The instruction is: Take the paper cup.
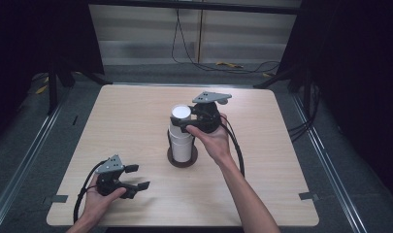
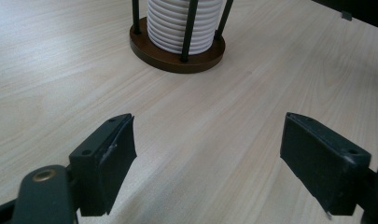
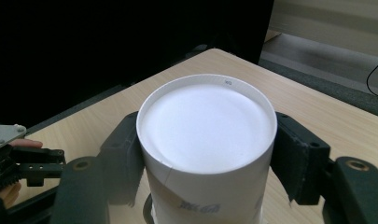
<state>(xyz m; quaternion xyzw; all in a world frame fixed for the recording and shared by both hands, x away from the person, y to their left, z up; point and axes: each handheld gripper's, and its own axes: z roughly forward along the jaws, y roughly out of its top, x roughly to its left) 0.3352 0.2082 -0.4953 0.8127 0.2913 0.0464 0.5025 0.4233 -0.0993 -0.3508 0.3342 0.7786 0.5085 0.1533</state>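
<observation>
A stack of upside-down white paper cups (image 1: 180,145) stands in a holder with a round brown base (image 2: 177,55) and thin black rods, near the table's middle. The top cup (image 3: 206,126) sits with its flat bottom facing up. My right gripper (image 1: 181,123) reaches in from the right at the top of the stack and is shut on that top cup; both black pads (image 3: 126,149) press its sides. My left gripper (image 1: 138,177) rests low near the table's front left, open, with bare wood between its jaws (image 2: 207,154). It points toward the cup stack (image 2: 182,23).
The light wooden table (image 1: 136,116) carries nothing else. Dark floor and metal rails surround it, with cables on the floor beyond the far edge. A cable trails from each gripper toward the front edge.
</observation>
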